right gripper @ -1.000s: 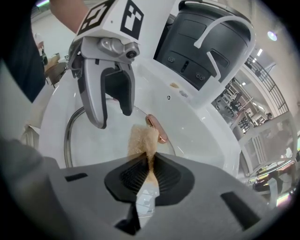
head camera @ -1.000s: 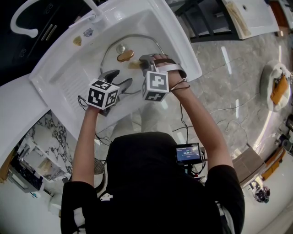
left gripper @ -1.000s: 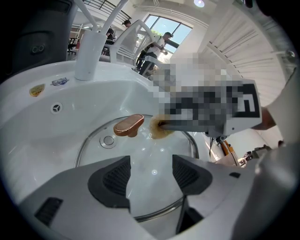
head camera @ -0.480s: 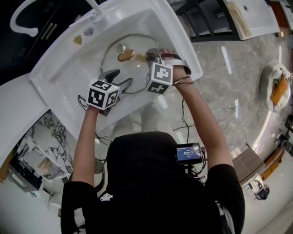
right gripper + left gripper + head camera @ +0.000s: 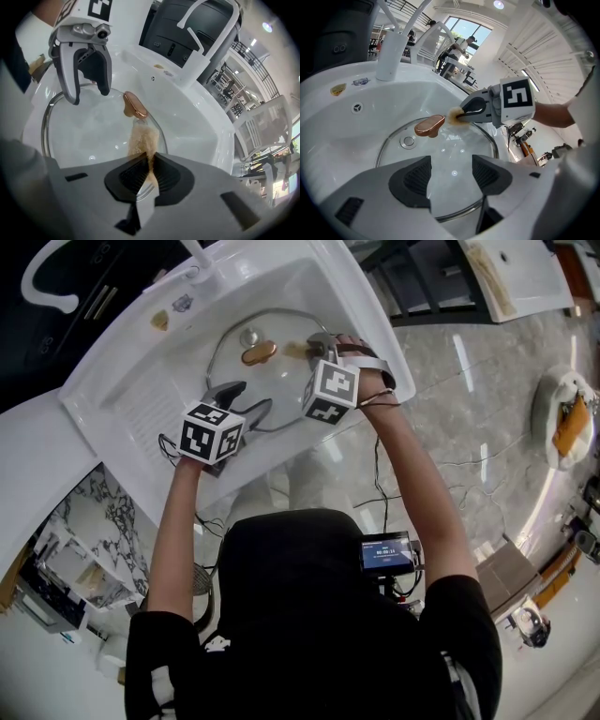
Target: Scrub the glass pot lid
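The glass pot lid (image 5: pixel 272 371) lies in the white sink (image 5: pixel 141 381), its copper handle (image 5: pixel 258 353) near the middle. My right gripper (image 5: pixel 314 345) is shut on a tan sponge (image 5: pixel 143 138), which presses on the glass just beside the copper handle (image 5: pixel 133 105). In the left gripper view the sponge (image 5: pixel 453 116) shows at the lid's (image 5: pixel 440 154) far edge. My left gripper (image 5: pixel 451 164) is open over the lid's near rim, with bare glass between its jaws. It also shows in the right gripper view as the left gripper (image 5: pixel 86 89), jaws apart above the lid (image 5: pixel 89 131).
A white faucet (image 5: pixel 391 56) rises at the sink's back rim, with small stickers (image 5: pixel 338 88) beside it. A round overflow hole (image 5: pixel 356 108) sits in the back wall. The sink's front rim (image 5: pixel 394 381) drops to a marble floor (image 5: pixel 469 427).
My right gripper has slid the sponge across the lid, away from me and to the right, past the copper handle. The left gripper has stayed at the near rim.
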The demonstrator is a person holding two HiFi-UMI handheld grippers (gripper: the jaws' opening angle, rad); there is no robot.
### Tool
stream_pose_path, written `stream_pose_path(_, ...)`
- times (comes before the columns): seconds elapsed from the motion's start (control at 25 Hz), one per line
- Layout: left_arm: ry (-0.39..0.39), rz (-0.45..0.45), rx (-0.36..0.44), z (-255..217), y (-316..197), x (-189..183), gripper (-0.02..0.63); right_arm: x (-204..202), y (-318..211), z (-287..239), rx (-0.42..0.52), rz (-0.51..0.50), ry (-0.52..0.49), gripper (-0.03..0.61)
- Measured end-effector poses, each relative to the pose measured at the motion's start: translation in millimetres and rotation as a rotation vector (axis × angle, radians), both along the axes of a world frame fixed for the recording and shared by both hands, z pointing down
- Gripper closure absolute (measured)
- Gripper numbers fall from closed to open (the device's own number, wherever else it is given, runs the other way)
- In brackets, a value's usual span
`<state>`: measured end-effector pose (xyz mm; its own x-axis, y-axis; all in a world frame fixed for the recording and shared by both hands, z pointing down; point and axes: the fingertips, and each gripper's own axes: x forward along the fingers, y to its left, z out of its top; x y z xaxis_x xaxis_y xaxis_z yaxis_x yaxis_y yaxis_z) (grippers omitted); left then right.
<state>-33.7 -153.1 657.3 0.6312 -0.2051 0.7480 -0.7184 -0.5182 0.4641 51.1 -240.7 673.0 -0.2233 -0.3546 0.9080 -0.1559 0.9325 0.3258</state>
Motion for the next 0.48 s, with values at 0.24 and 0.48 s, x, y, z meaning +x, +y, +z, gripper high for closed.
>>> stream_pose_path(0.24,-0.001,-0.005,0.002,-1,0,0,0.344,10,-5,5,0.026,0.005,0.037,0.563)
stream_pose_path(0.48,-0.002,-0.007,0.007,-1,0,1,0.344,17,-10,5,0.084,0.020,0.056,0.563)
